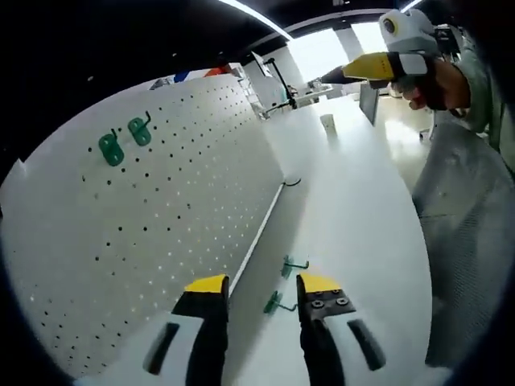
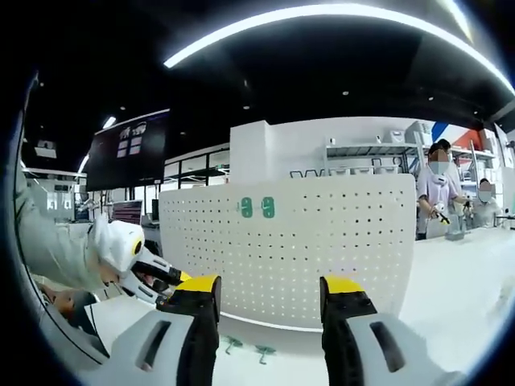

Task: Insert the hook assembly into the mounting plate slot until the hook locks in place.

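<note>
The pegboard (image 1: 161, 209) is white with rows of small dark holes, and the hooks (image 1: 286, 285) look green.

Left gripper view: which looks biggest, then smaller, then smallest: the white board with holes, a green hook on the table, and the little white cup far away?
1. Pegboard, by far.
2. Table hook.
3. Cup, though it sits much farther off, so hook and cup are unsure.

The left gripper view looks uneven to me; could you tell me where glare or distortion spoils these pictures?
Left gripper view: window glare washes out the far table, and fisheye bends the pegboard. Right gripper view: ceiling light strip arcs, pegboard evenly lit, hooks on the table small.
</note>
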The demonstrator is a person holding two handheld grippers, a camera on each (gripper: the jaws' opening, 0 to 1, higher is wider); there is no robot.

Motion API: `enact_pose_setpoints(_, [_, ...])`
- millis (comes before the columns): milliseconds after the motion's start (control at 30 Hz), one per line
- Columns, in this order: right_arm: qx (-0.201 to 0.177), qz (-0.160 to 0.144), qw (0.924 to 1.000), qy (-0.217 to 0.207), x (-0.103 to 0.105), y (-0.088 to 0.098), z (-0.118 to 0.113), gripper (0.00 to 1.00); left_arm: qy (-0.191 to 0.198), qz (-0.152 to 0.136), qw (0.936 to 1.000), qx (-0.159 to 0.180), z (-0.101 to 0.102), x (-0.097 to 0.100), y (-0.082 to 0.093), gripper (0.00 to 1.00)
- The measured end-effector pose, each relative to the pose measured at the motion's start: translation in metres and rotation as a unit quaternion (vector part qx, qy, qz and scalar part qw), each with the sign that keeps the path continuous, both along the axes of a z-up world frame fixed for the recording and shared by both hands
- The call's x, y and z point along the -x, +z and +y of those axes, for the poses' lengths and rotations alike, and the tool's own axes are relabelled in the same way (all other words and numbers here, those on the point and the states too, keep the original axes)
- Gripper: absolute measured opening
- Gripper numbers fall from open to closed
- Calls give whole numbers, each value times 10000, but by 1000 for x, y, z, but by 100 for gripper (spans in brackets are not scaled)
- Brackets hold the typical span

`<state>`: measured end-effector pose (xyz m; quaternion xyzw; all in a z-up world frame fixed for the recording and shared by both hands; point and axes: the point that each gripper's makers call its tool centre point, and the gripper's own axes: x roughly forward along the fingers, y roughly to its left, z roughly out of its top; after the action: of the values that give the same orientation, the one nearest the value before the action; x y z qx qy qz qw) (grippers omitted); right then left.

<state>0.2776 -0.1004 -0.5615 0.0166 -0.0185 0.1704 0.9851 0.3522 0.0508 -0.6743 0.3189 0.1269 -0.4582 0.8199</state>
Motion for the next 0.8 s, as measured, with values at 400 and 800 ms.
enact_pose_setpoints(400, [-102,79,9999,-41,0,-4,-2,47,-344,106,9965,-757,2,-21,-45,23])
enact_pose_setpoints(800, [-75,86,9999,-13,0,-5,-2,46,-535,326,9924,-1056,-5,-36,-74,19])
